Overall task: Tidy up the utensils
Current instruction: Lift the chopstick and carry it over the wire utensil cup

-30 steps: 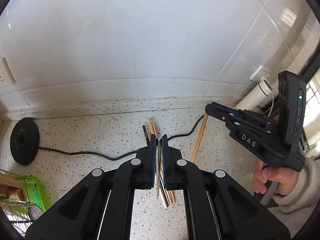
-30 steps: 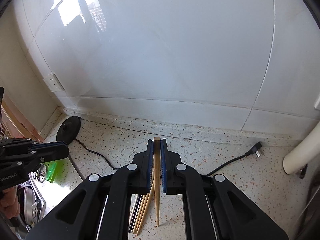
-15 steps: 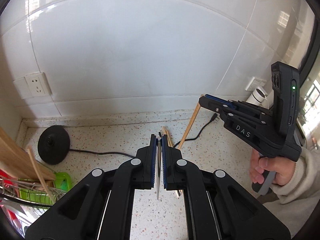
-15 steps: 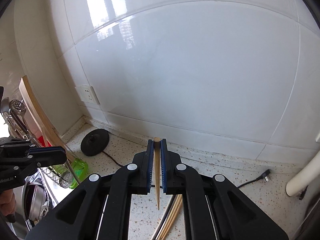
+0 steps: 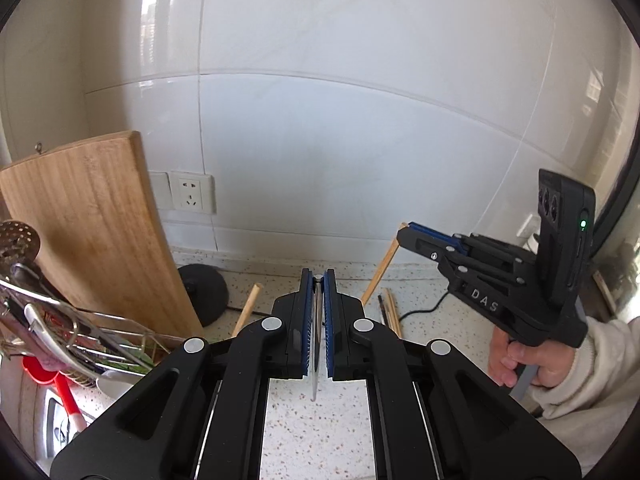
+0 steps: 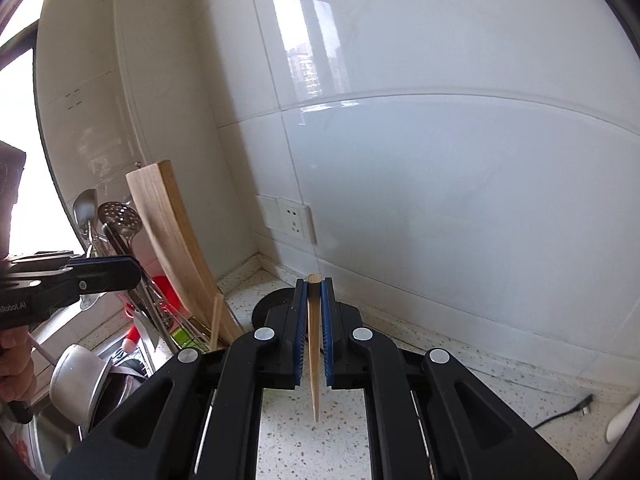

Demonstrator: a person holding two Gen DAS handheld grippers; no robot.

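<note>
Each gripper is clenched on one chopstick, the left gripper on a thin metal chopstick and the right gripper on a wooden chopstick, both hanging tip-down above the counter. This looks like the carry; next each stick must be steered tip-first into the rack, where one stick already stands. At least three more sticks lie on the counter, though I can't count them exactly.
</note>
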